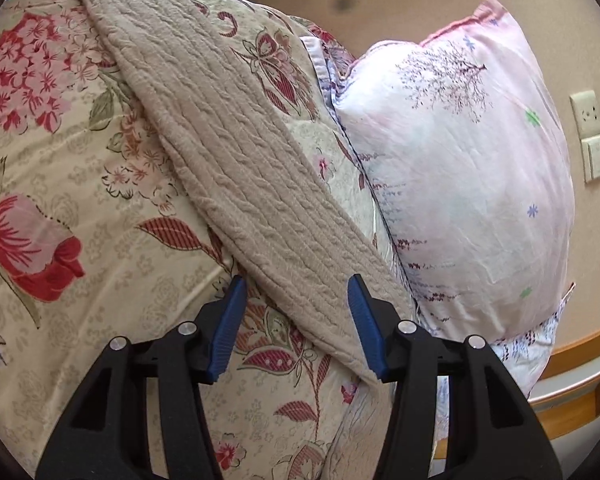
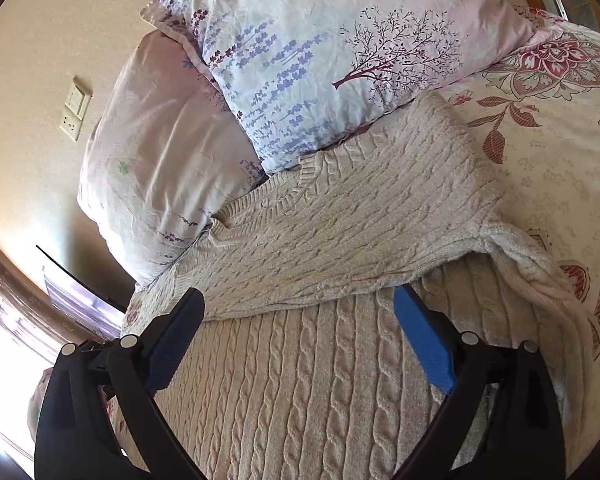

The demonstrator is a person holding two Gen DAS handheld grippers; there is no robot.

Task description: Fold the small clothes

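A beige cable-knit sweater (image 1: 236, 168) lies on a floral bedspread (image 1: 60, 184). In the left wrist view it shows as a long strip running from the upper left down to my left gripper (image 1: 298, 300), which is open and empty with the strip's near end between its blue pads. In the right wrist view the sweater (image 2: 320, 360) fills the foreground, with its upper part folded over toward me and the ribbed neckline near the pillows. My right gripper (image 2: 300, 312) is open and empty just above the sweater, at the folded edge.
Two pink-white printed pillows (image 2: 300, 40) (image 1: 460, 168) lie at the head of the bed, touching the sweater's far edge. A beige wall with a socket plate (image 1: 588, 136) (image 2: 74, 108) stands behind. A wooden bed frame (image 1: 572, 360) runs at the right. A bright window (image 2: 4, 340) is at the left.
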